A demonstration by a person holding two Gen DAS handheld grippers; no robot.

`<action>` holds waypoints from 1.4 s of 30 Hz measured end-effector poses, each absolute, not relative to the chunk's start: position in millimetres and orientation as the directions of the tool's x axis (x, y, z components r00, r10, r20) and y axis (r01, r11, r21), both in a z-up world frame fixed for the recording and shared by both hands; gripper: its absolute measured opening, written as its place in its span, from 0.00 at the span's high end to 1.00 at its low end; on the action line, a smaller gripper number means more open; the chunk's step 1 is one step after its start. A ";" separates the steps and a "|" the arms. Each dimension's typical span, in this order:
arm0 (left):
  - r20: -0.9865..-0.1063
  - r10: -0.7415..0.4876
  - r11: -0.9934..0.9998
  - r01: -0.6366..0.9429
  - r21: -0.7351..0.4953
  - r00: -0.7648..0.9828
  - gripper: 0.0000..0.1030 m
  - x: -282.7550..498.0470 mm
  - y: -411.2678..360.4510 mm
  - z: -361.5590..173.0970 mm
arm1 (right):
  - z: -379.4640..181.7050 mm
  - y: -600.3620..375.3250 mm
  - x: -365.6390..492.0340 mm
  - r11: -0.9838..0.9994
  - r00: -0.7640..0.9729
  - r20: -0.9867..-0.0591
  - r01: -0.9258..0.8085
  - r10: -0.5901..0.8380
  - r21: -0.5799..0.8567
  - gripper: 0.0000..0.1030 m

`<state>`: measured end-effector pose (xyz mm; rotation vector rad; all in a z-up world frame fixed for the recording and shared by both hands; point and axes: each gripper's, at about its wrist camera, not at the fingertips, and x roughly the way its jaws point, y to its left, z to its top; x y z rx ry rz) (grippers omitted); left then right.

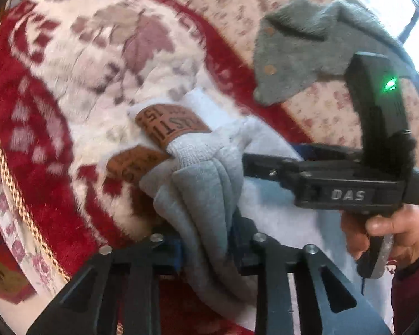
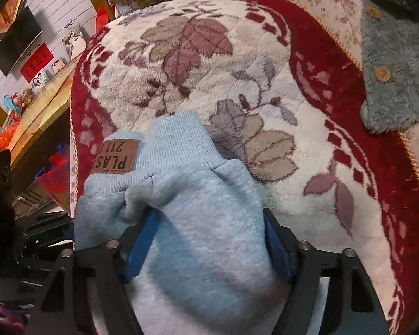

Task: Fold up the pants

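The light grey-blue sweatpants (image 1: 209, 184) are bunched over a red and white floral plush blanket (image 1: 78, 64). Brown leather patches (image 1: 164, 128) sit on the ribbed cuffs. My left gripper (image 1: 206, 251) is shut on a fold of the pants. My right gripper (image 1: 254, 162) comes in from the right in the left wrist view and pinches the same bundle. In the right wrist view the right gripper (image 2: 206, 240) is shut on the pants (image 2: 187, 209), with a cuff and patch (image 2: 117, 156) sticking forward over the blanket (image 2: 237, 64).
A fuzzy grey-green garment with wooden buttons (image 1: 307, 47) lies at the far right on a floral sheet (image 1: 335, 111); it also shows in the right wrist view (image 2: 391, 69). A wooden shelf with a TV and toys (image 2: 33, 97) stands to the left. The blanket's braided edge (image 1: 14, 181) runs at left.
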<state>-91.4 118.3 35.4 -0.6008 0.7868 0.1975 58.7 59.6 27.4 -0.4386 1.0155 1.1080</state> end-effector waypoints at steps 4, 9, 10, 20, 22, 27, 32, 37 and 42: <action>-0.642 -0.050 0.858 -0.295 -0.420 0.765 0.79 -95.5 104.3 60.9 | 44.6 51.3 50.9 0.422 0.101 -0.829 -0.890 0.550 0.171 0.29; -0.559 -0.013 0.934 -0.189 -0.303 0.829 0.79 -99.5 67.0 97.7 | 80.1 23.2 42.2 0.430 0.138 -0.787 -0.886 0.602 0.173 0.32; -0.546 -0.009 0.945 -0.172 -0.279 0.838 0.79 -100.3 59.6 103.9 | 88.4 15.2 41.2 0.434 0.146 -0.778 -0.884 0.610 0.174 0.32; -0.457 -0.094 0.995 0.065 -0.079 0.884 0.79 -108.5 -39.3 152.4 | 140.7 -95.8 25.4 0.501 0.214 -0.698 -0.833 0.683 0.234 0.32; -0.455 -0.121 0.993 0.114 -0.042 0.882 0.79 -114.1 -64.3 154.1 | 144.2 -122.9 19.2 0.518 0.230 -0.687 -0.819 0.689 0.245 0.32; -0.485 -0.214 0.968 0.250 0.011 0.848 0.79 -127.4 -125.9 140.8 | 130.3 -195.5 3.2 0.581 0.256 -0.676 -0.752 0.691 0.310 0.32; -0.549 -0.243 0.931 0.351 0.100 0.800 0.78 -137.6 -179.2 107.1 | 83.6 -265.0 -12.9 0.655 0.246 -0.702 -0.642 0.669 0.400 0.32; -0.605 -0.338 0.894 0.447 0.034 0.721 0.34 -142.0 -206.8 80.5 | 40.9 -333.3 -23.3 0.793 0.277 -0.784 -0.462 0.555 0.398 0.32; -0.590 -0.389 0.859 0.510 0.046 0.708 0.25 -160.1 -227.3 84.6 | 51.6 -396.4 -38.2 0.843 0.374 -0.763 -0.342 0.527 0.414 0.31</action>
